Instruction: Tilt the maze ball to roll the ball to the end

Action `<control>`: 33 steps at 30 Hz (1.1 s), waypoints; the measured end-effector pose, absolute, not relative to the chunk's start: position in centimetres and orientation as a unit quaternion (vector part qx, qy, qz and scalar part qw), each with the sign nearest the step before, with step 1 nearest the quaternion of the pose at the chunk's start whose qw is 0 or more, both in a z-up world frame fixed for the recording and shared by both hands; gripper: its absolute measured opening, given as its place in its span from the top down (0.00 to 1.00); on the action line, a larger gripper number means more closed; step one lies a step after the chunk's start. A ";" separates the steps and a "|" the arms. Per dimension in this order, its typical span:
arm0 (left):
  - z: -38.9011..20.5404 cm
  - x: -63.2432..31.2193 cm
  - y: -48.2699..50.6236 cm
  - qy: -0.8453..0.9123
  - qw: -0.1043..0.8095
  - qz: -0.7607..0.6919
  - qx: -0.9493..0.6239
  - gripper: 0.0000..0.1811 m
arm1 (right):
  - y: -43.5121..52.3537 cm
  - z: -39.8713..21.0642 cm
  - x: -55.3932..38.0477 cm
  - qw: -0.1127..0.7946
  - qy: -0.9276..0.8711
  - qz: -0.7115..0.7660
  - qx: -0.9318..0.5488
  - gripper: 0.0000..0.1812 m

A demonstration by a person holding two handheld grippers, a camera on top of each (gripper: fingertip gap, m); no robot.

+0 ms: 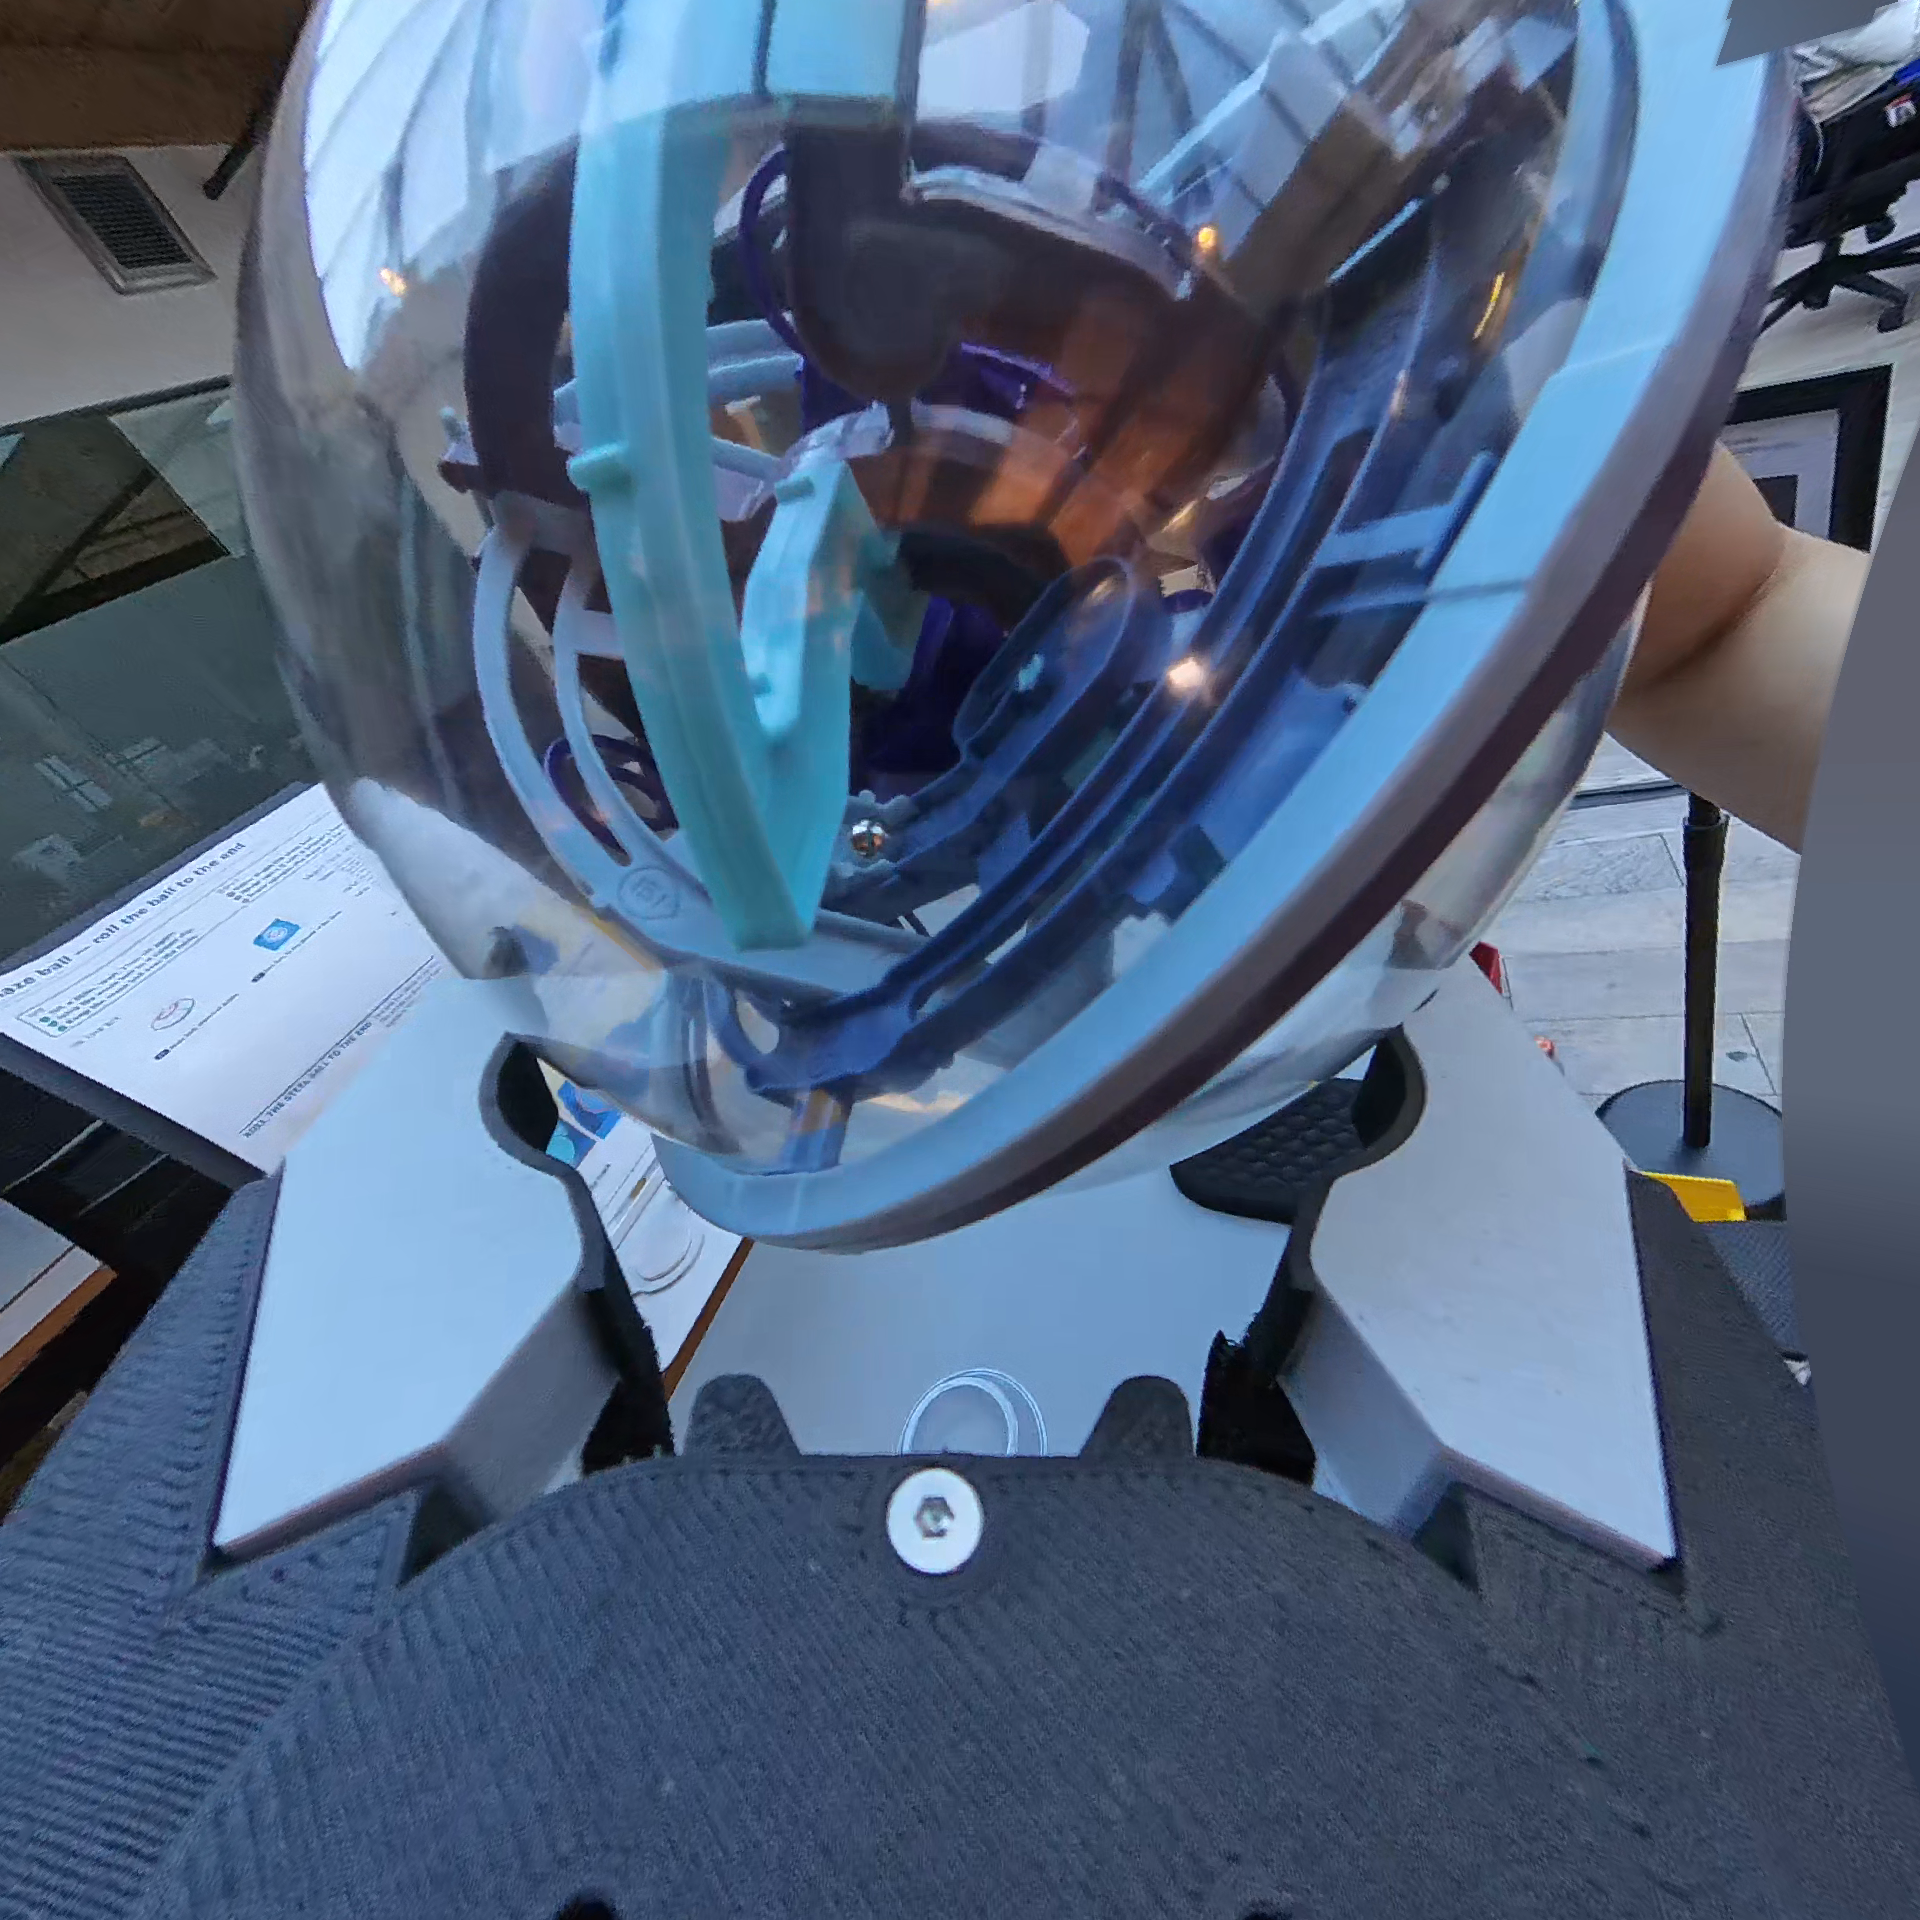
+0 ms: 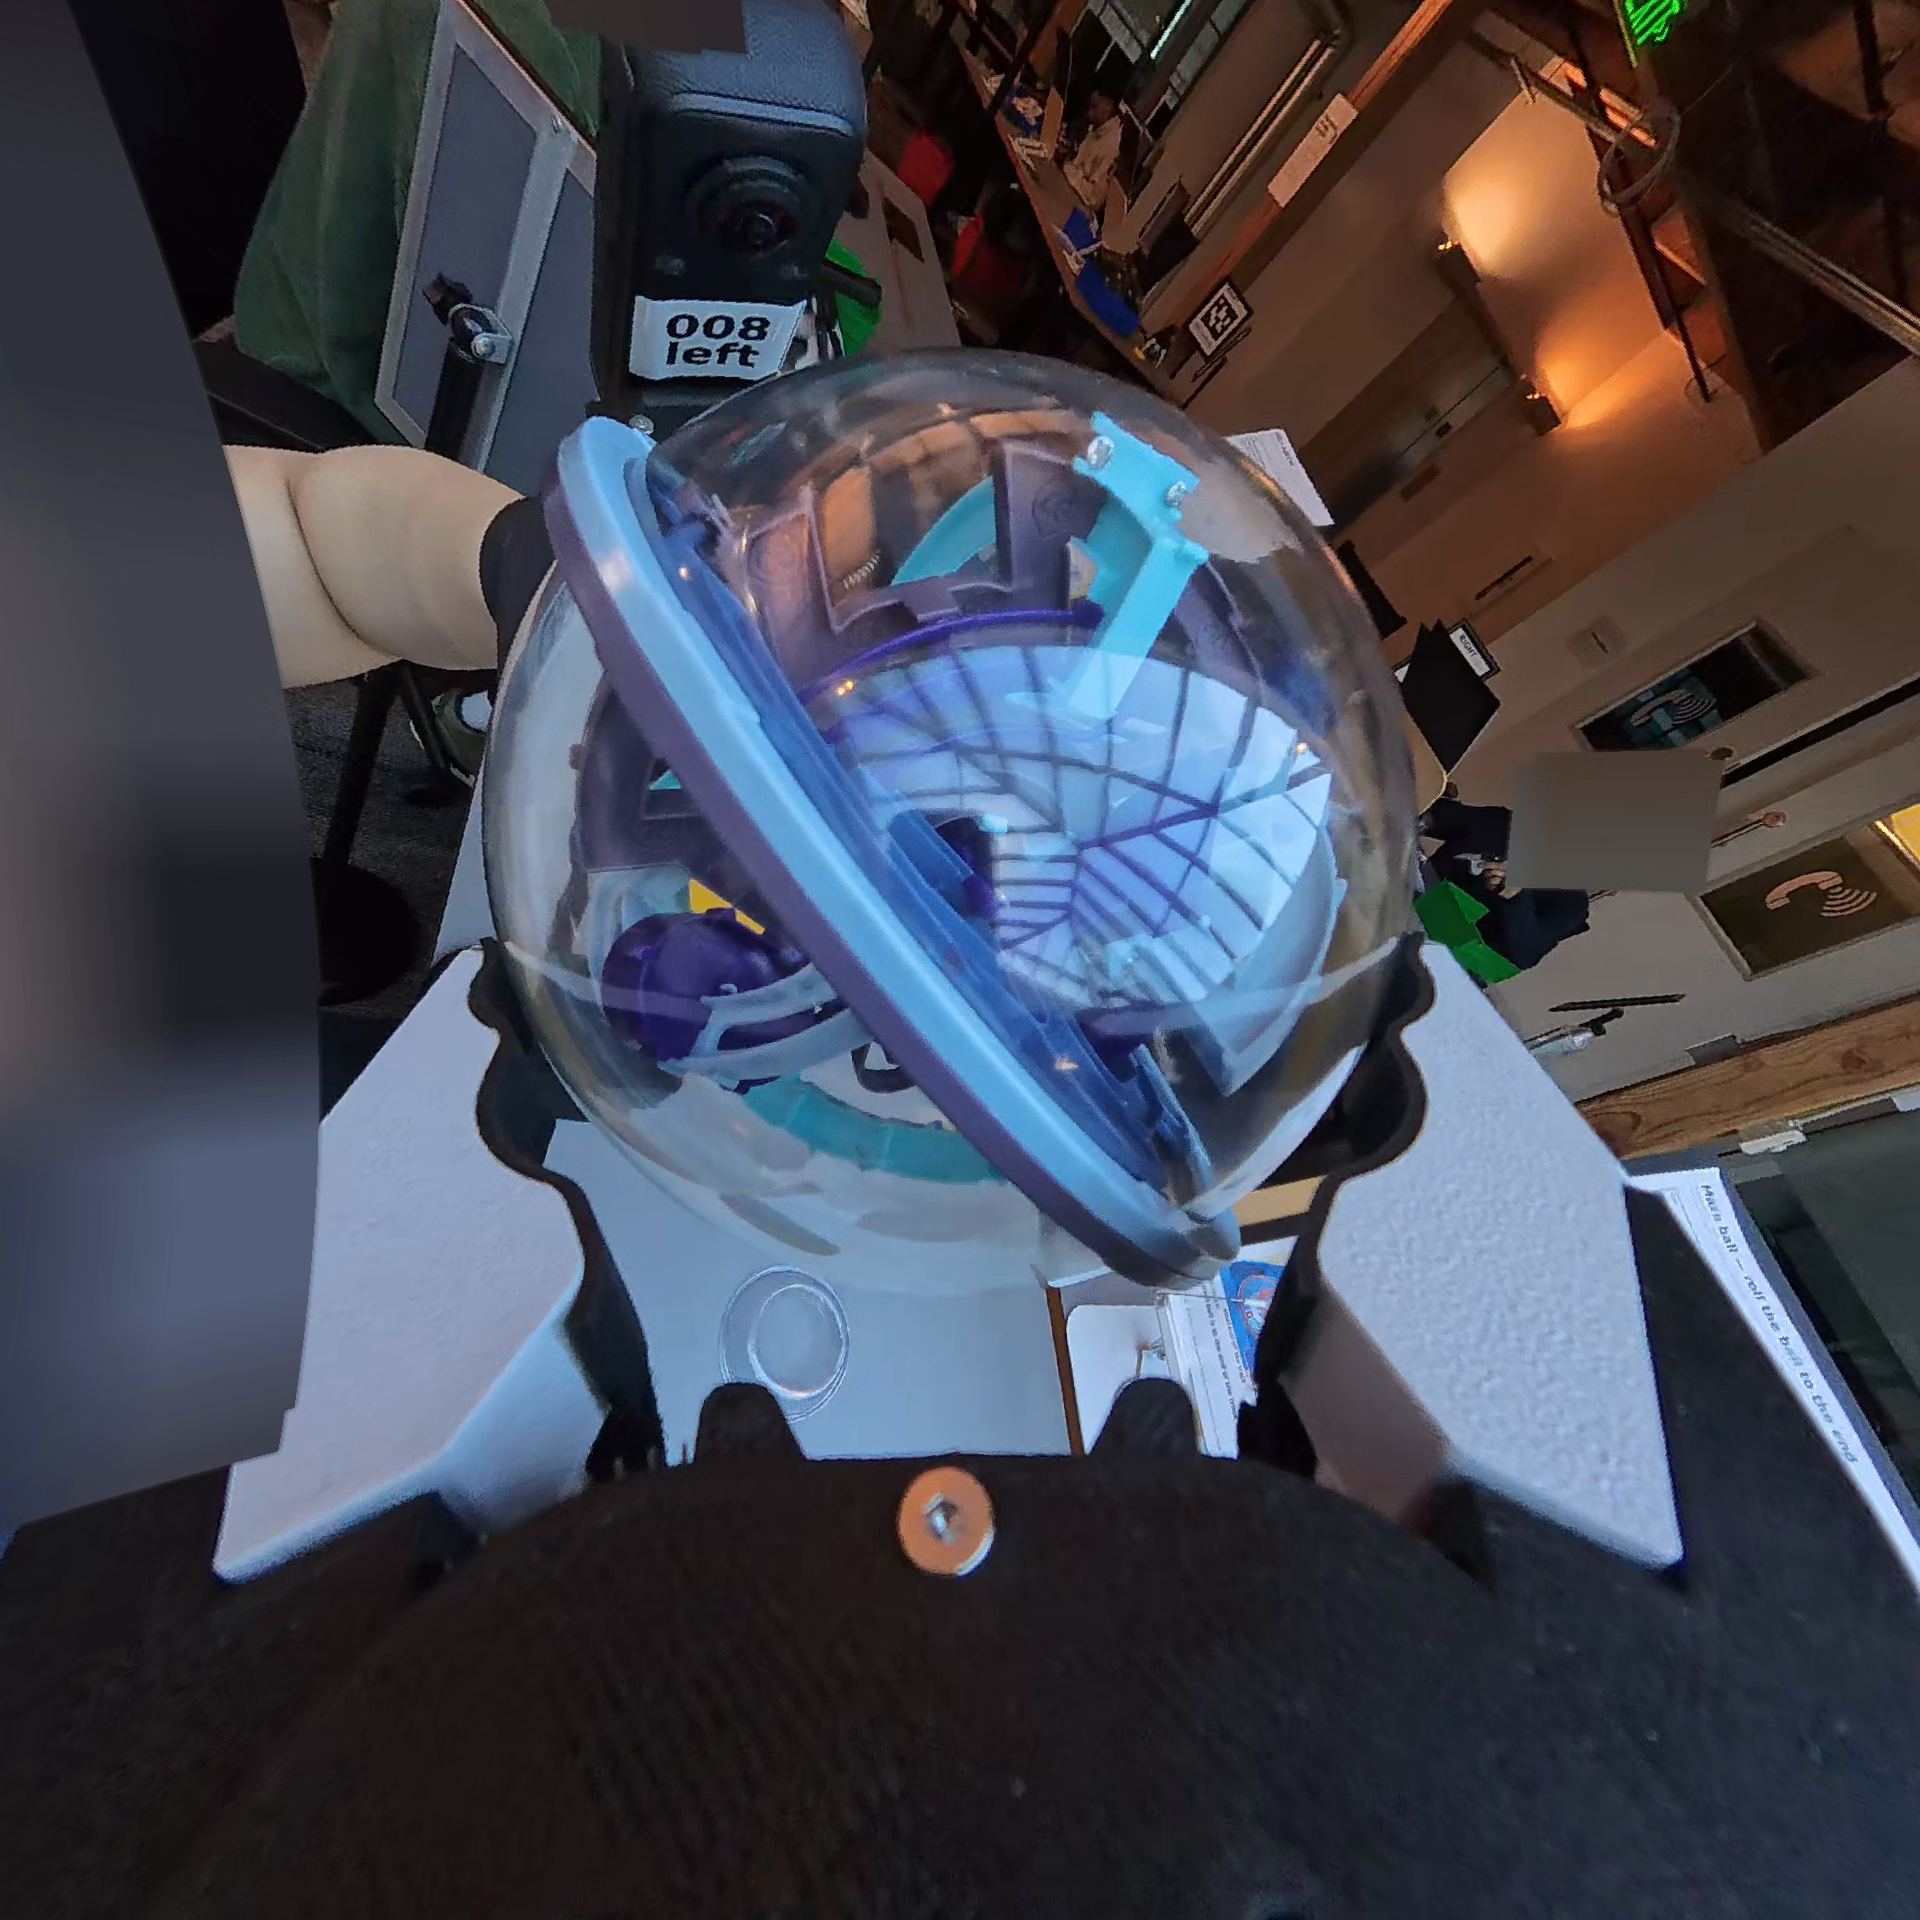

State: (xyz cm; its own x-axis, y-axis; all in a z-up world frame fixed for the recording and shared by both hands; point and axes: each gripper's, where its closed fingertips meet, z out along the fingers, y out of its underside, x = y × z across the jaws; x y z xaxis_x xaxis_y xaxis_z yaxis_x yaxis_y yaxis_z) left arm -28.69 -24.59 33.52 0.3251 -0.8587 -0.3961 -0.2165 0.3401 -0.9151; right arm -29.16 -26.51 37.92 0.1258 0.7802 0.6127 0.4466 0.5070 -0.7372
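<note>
The maze ball (image 1: 935, 540) is a clear sphere with teal, blue and purple tracks inside and a light blue and purple rim band, held tilted in the air. A small steel ball (image 1: 868, 836) sits low on a dark blue track. My left gripper (image 1: 945, 1101) grips the sphere's lower part between its black pads. In the right wrist view the maze ball (image 2: 935, 810) sits between the pads of my right gripper (image 2: 945, 1039), which closes on it from the opposite side. The steel ball does not show there.
A printed sheet (image 1: 208, 966) lies on the white table below, also at the right (image 2: 1766, 1330). A clear round ring (image 1: 971, 1413) (image 2: 784, 1340) lies on the table under the sphere. A person's forearm (image 1: 1745, 665) (image 2: 384, 561) is beside it. A black stand base (image 1: 1694, 1132) stands right.
</note>
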 end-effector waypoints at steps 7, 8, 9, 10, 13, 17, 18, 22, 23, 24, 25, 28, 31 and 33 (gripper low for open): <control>34.7 -28.8 -25.0 0.512 0.635 -0.239 -0.527 0.14 | -27.0 39.2 -29.2 0.588 -0.650 0.173 -0.449 0.13; 34.9 -28.8 -25.2 0.511 0.635 -0.238 -0.528 0.14 | -27.2 39.4 -29.2 0.591 -0.650 0.179 -0.443 0.13; 35.1 -28.8 -25.3 0.509 0.637 -0.235 -0.529 0.14 | -27.3 39.6 -29.2 0.592 -0.650 0.183 -0.439 0.13; 35.2 -28.8 -25.4 0.509 0.638 -0.232 -0.529 0.14 | -27.5 39.7 -29.1 0.594 -0.651 0.184 -0.435 0.13; 35.4 -28.8 -25.7 0.513 0.642 -0.222 -0.525 0.14 | -27.8 39.9 -29.1 0.602 -0.651 0.183 -0.425 0.13; 35.7 -29.1 -26.1 0.529 0.645 -0.213 -0.509 0.14 | -28.4 40.1 -29.4 0.620 -0.643 0.170 -0.416 0.13; 35.9 -29.2 -26.2 0.535 0.645 -0.212 -0.503 0.14 | -28.6 40.1 -29.4 0.625 -0.640 0.165 -0.415 0.13; 36.9 -29.4 -26.9 0.557 0.653 -0.213 -0.468 0.14 | -29.6 41.1 -29.8 0.650 -0.628 0.138 -0.406 0.13; 37.2 -29.5 -27.1 0.562 0.654 -0.213 -0.460 0.14 | -29.9 41.4 -29.9 0.655 -0.625 0.129 -0.404 0.13; 37.6 -29.5 -27.4 0.567 0.655 -0.214 -0.452 0.14 | -30.1 41.7 -30.0 0.659 -0.623 0.122 -0.404 0.13; 37.9 -29.6 -27.6 0.570 0.656 -0.216 -0.445 0.14 | -30.4 42.0 -30.1 0.662 -0.620 0.116 -0.405 0.13; 38.5 -29.7 -28.3 0.577 0.654 -0.230 -0.432 0.14 | -31.2 42.6 -30.3 0.664 -0.615 0.101 -0.414 0.13; 38.8 -29.7 -28.9 0.576 0.648 -0.255 -0.428 0.14 | -31.7 43.0 -30.6 0.659 -0.610 0.100 -0.428 0.13; 38.8 -29.8 -29.3 0.574 0.643 -0.275 -0.426 0.15 | -31.9 43.1 -30.8 0.654 -0.607 0.101 -0.440 0.13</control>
State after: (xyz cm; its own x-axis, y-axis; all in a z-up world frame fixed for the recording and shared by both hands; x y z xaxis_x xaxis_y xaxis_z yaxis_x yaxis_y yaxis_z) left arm -29.79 -29.27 38.75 0.1903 -0.8422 -0.5045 -0.1354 0.4864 -0.8632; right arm -30.83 -31.92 43.12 0.2433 0.6656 0.7055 0.4020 0.5928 -0.6979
